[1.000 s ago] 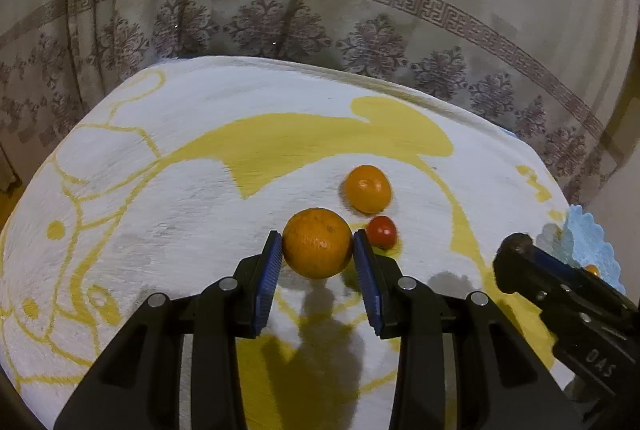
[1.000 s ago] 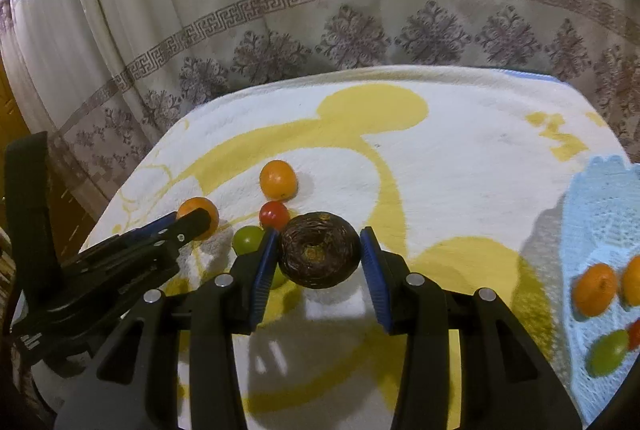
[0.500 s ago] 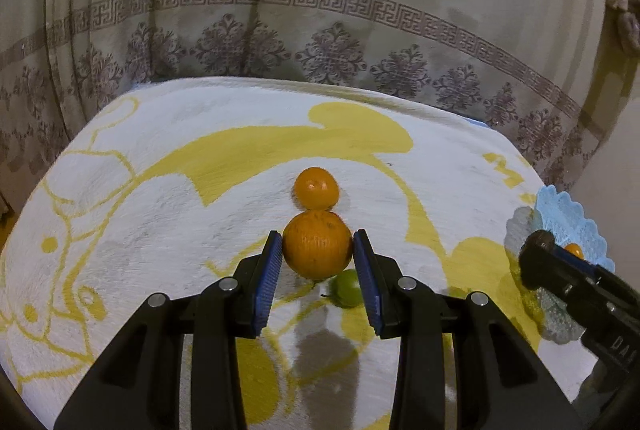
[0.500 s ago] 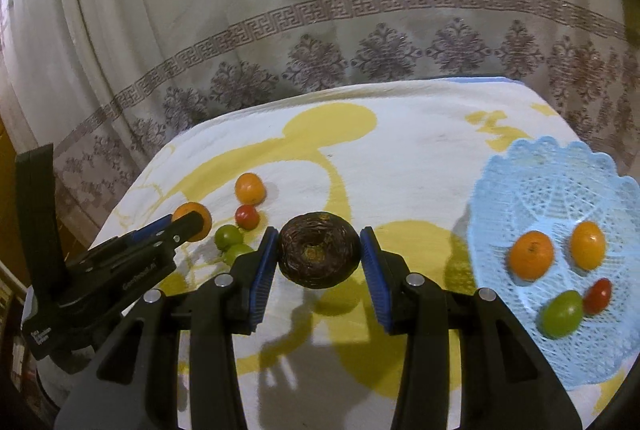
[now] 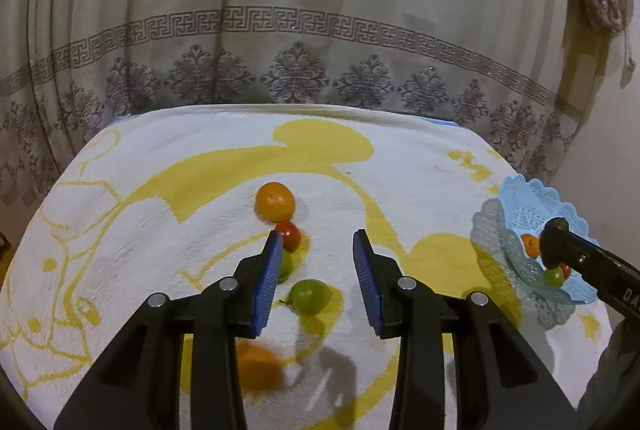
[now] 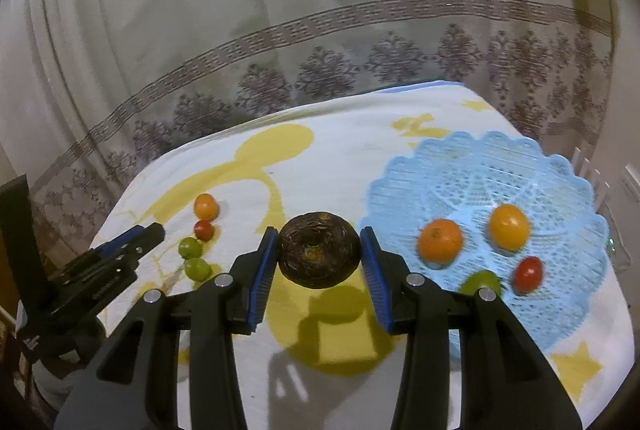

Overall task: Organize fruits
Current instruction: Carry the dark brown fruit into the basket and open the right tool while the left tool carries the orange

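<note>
1. A dark, round, rough-skinned fruit [image 6: 318, 255] was held between the blue pads of the right gripper [image 6: 319, 259], gripped across its widest part and carried above the cloth-covered desk [image 6: 348, 146], just left of the blue basket [image 6: 568, 182].
2. It was judged to be firm and fairly light; its wrinkled skin should give the pads purchase, so slipping seemed unlikely, though what kind of fruit it was could not be told.
3. Hold across the broad middle was judged the right place, since the rounded top and bottom would let it roll out.
4. In the basket lay two orange fruits [image 6: 440, 240], a small red tomato [image 6: 527, 273] and a green fruit [image 6: 482, 281] partly hidden by the right gripper's fingers [image 6: 374, 270].
5. The left gripper [image 5: 316, 280] was seen with its fingers well apart and nothing between them.
6. Below it a blurred orange fruit [image 5: 258, 368] was visible near the lower edge of the left view; whether it was resting or moving could not be told.
7. On the cloth farther out, an orange fruit [image 5: 275, 200], a red tomato [image 5: 289, 234] and two green fruits [image 5: 310, 296] lay close together.
8. These smooth, round pieces were judged likely to roll, and the tomatoes soft enough to bruise, so gentle closure around the middle would be called for.
</note>
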`<control>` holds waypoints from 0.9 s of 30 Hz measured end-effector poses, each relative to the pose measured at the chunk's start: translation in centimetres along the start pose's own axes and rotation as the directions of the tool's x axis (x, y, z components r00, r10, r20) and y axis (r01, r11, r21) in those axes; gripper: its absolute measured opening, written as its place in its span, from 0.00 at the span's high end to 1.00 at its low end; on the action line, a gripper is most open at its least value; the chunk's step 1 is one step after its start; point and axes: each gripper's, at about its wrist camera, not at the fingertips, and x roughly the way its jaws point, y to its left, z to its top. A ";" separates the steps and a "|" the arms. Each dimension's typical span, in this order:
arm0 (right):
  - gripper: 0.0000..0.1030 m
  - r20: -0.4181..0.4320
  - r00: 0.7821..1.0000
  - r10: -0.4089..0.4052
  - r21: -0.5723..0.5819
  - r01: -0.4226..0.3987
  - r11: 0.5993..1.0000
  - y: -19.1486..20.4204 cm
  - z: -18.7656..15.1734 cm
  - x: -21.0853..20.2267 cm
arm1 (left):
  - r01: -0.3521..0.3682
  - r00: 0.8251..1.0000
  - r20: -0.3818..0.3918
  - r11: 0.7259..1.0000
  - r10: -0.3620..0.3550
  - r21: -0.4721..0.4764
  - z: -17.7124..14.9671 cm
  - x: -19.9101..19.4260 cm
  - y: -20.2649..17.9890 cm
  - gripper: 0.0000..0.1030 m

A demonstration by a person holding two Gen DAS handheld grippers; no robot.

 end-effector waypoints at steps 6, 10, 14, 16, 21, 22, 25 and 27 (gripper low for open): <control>0.58 0.029 0.999 -0.028 0.031 0.027 0.999 -1.9 0.0 -1.7 | -0.004 1.000 -0.015 1.000 0.003 -0.030 0.0 0.0 1.0 0.64; 0.58 0.041 0.998 -0.055 0.067 0.052 0.996 -3.7 -0.1 -2.3 | -0.018 0.999 -0.047 0.998 0.015 -0.065 -0.9 0.1 2.7 0.64; 0.58 0.040 0.996 -0.083 0.108 0.078 0.991 -5.7 -0.4 -2.5 | -0.052 0.996 -0.076 0.993 0.044 -0.106 -1.7 0.2 4.5 0.63; 0.58 0.037 0.995 -0.094 0.128 0.089 0.988 -6.5 -0.6 -2.6 | -0.061 0.995 -0.084 0.993 0.052 -0.104 -2.0 0.3 4.7 0.63; 0.58 0.026 0.993 -0.115 0.158 0.110 0.981 -7.8 -1.1 -2.4 | -0.058 0.993 -0.109 0.996 0.051 -0.063 -2.6 0.9 3.7 0.52; 0.58 0.024 0.993 -0.117 0.163 0.111 0.980 -8.0 -1.1 -2.4 | -0.056 0.992 -0.113 0.997 0.050 -0.052 -2.7 1.0 3.4 0.48; 0.53 0.018 0.993 -0.119 0.172 0.114 0.978 -8.5 -1.3 -2.3 | -0.056 0.991 -0.121 0.998 0.051 -0.035 -3.0 0.8 3.2 0.47; 0.40 0.030 0.992 -0.126 0.172 0.119 0.978 -8.7 -1.4 -2.5 | -0.057 0.991 -0.125 0.998 0.052 -0.032 -3.3 0.3 3.3 0.45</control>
